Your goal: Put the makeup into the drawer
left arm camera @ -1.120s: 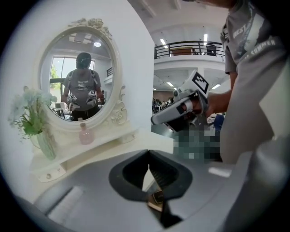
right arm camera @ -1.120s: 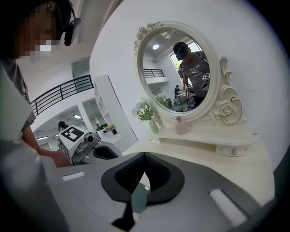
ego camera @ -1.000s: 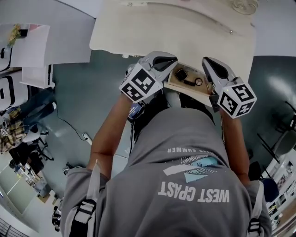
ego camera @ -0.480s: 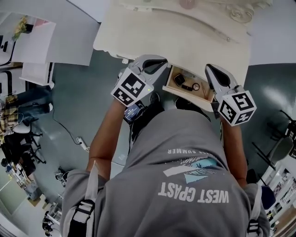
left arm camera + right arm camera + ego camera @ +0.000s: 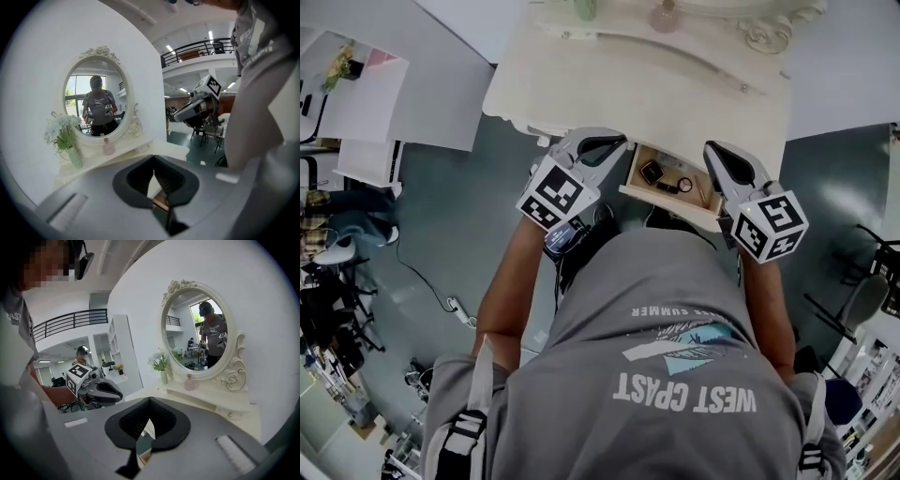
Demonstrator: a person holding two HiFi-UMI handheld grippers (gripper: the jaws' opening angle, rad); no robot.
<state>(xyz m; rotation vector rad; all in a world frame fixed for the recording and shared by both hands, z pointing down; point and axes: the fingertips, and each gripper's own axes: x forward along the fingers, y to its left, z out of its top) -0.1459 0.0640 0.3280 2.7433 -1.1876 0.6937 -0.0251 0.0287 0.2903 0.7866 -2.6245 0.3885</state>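
Observation:
The cream dressing table (image 5: 675,84) has its small drawer (image 5: 666,204) pulled out. In the drawer lie a square compact (image 5: 650,172), a round item (image 5: 685,185) and a dark stick (image 5: 667,187). My left gripper (image 5: 605,142) hovers at the drawer's left end, shut and empty; its closed jaws show in the left gripper view (image 5: 154,177). My right gripper (image 5: 718,152) hangs over the drawer's right end, also shut with nothing held (image 5: 149,418). Each gripper shows in the other's view: the right gripper (image 5: 194,107), the left gripper (image 5: 96,390).
An oval mirror (image 5: 98,101) stands on the table's raised back shelf, with a vase of flowers (image 5: 63,136) and a pink bottle (image 5: 108,146) in front of it. The person's body fills the space before the drawer. Grey floor lies to both sides.
Both grippers have risen a little and edged towards the table, flanking the drawer. Their jaws stay shut and the drawer stays pulled out.

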